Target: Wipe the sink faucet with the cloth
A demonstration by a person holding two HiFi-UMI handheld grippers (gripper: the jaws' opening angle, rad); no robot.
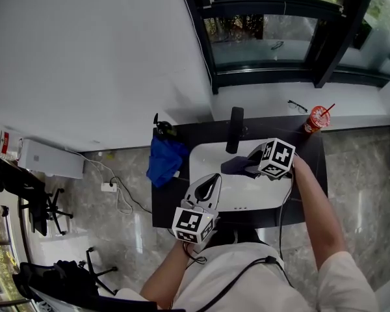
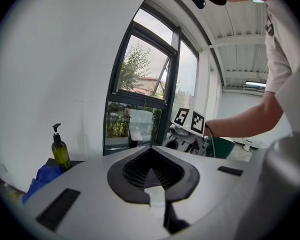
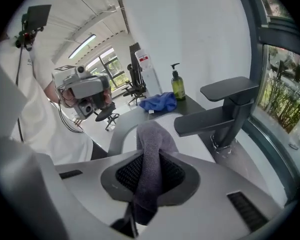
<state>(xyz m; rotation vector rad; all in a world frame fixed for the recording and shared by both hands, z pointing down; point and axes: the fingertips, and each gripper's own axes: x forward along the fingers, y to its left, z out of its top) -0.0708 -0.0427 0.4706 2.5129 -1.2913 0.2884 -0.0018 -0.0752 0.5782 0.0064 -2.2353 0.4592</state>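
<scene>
Head view and both gripper views, largest item first. The dark counter (image 1: 195, 132) carries the white sink (image 1: 208, 158). The black faucet (image 3: 217, 115) rises at the sink's far edge, with its flat spout reaching over the basin.

The right gripper (image 3: 151, 156) is over the basin on the near side of the faucet, its jaws clamped on the grey cloth (image 3: 152, 134). The left gripper (image 2: 151, 151) hangs at the sink's near left, jaws together with nothing between them.

A fold of the cloth stands out beyond the right jaw tips, just left of the spout and short of it, not touching. The cloth looks light, soft and limp. It would probably drape over the spout rather than push against it, so a grip near the middle, leaving a free pad ahead of the jaws, seems apt. The faucet is rigid and smooth and may be slippery.
</scene>
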